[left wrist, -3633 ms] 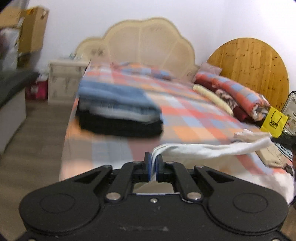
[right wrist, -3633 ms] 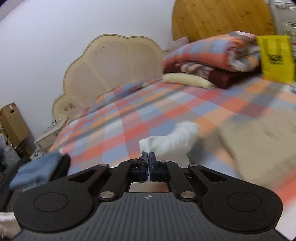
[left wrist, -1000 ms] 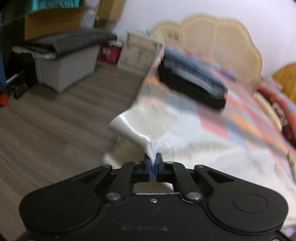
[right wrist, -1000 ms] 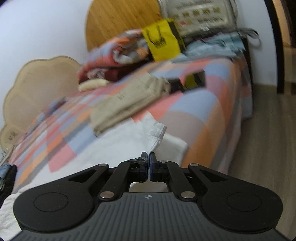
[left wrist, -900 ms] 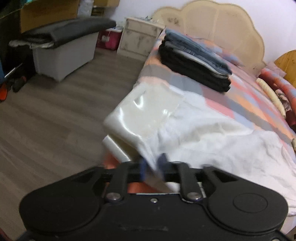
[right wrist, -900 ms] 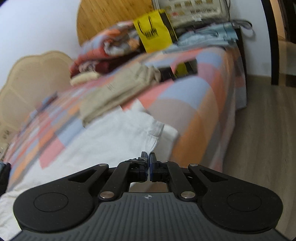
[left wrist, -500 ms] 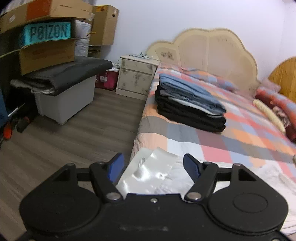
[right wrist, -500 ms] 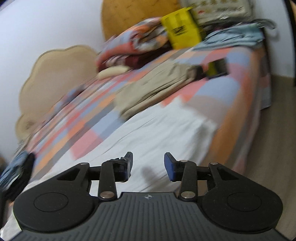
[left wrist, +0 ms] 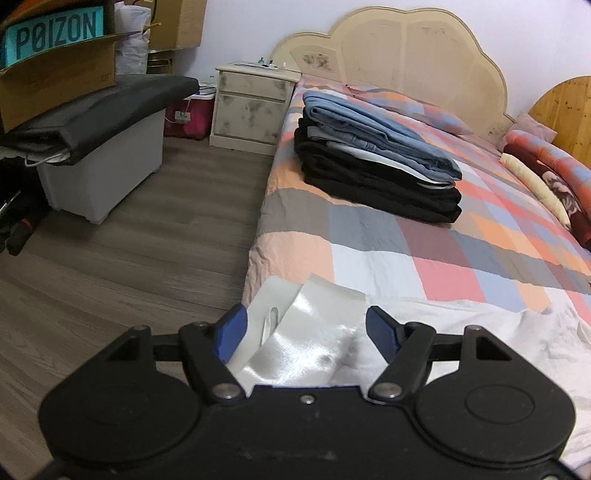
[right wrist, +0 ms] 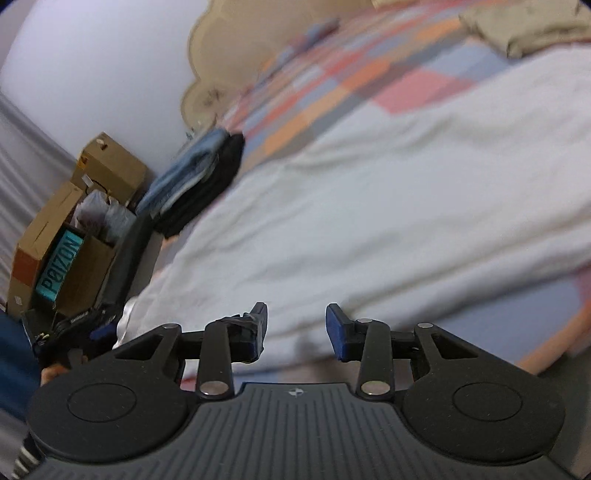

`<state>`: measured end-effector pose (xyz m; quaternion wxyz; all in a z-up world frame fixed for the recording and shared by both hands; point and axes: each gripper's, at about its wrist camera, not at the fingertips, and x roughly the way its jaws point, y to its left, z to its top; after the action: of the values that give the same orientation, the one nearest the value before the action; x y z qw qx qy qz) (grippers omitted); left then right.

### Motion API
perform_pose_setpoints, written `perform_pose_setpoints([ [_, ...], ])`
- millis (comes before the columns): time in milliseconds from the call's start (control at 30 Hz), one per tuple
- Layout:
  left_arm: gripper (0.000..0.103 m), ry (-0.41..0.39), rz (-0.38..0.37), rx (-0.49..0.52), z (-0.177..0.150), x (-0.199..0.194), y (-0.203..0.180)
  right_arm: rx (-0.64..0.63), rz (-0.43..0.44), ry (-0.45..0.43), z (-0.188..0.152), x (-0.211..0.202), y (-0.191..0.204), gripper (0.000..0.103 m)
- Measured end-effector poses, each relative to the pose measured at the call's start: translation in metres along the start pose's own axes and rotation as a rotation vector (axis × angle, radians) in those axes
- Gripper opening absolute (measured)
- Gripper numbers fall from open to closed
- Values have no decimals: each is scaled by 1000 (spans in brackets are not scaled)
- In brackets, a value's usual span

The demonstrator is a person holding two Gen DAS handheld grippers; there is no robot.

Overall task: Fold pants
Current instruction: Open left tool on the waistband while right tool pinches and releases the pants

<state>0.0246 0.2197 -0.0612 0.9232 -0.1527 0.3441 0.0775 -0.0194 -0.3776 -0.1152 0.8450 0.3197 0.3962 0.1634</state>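
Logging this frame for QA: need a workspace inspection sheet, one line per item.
Surface: bed with checked sheet, wooden floor alongside.
Job's things: white pants spread flat across the near edge of the bed, one end with shiny lining at the corner.
Clutter: stack of folded pants; beige garment; rolled blankets.
Grippers: left gripper open over the lining; right gripper open over the pants, gripping nothing.
Cables: cord by the nightstand.
Surroundings: headboard, cardboard boxes, storage bin.
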Motion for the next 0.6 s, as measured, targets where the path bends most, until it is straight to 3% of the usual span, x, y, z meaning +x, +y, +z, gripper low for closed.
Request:
perform_pose_setpoints([
  [133,71,1,-6,11,-2,6,0,96,-44,34,-2,9,-7,57],
  [333,72,8,-14,-23,0,18,3,219,-47,-83,-6,13,-14,57],
  [367,72,9,-13,-25,0,20,2,230,-58,-86,-5,17,-14,38],
  [400,72,8,-10,-24,1,22,2,234,-61,-85,-5,16,-14,5],
  [500,72,-9,7,-2,4,18,3,89,-48,-152,-12,-12,6,3],
  [600,73,-33,17,-7,9,14,7,71,-117,-92,-16,-20,-2,3],
])
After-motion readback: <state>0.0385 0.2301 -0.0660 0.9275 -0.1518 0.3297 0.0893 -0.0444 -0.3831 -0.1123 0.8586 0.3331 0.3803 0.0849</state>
